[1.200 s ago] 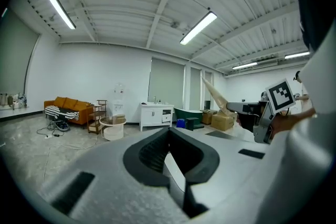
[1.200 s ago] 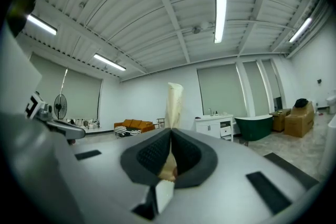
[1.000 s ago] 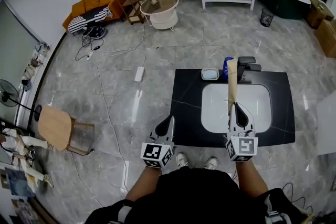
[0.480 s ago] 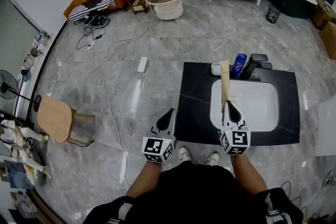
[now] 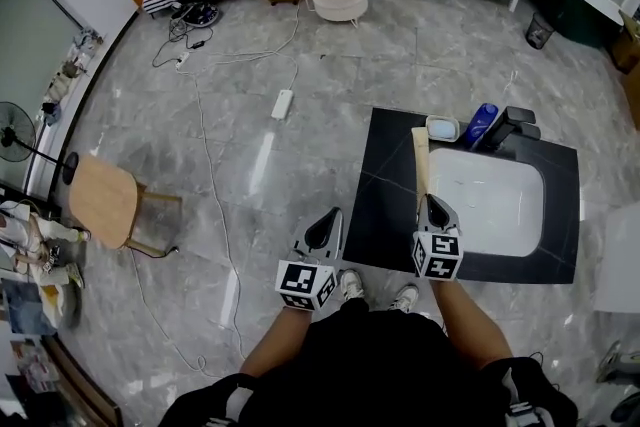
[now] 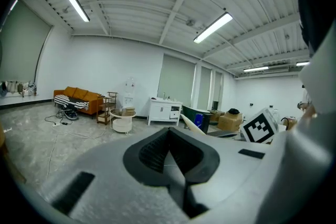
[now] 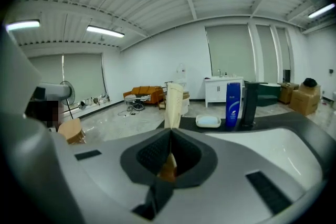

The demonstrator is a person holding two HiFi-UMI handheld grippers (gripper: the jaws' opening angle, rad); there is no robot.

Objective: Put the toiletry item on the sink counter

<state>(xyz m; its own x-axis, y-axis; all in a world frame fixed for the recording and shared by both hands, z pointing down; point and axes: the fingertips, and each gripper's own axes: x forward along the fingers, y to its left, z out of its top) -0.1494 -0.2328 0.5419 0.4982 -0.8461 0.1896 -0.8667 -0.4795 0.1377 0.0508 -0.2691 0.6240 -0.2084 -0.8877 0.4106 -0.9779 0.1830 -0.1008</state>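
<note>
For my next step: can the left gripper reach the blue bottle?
Probably not: the left gripper, shut, hangs beside the counter; the tube in the right gripper crosses its path to the bottle.

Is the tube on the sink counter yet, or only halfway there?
Not yet. Done: the cream tube is picked up. In hand: the right gripper is shut on it, holding it over the black sink counter. Left to do: lower it and let go. The left gripper is shut and empty.
</note>
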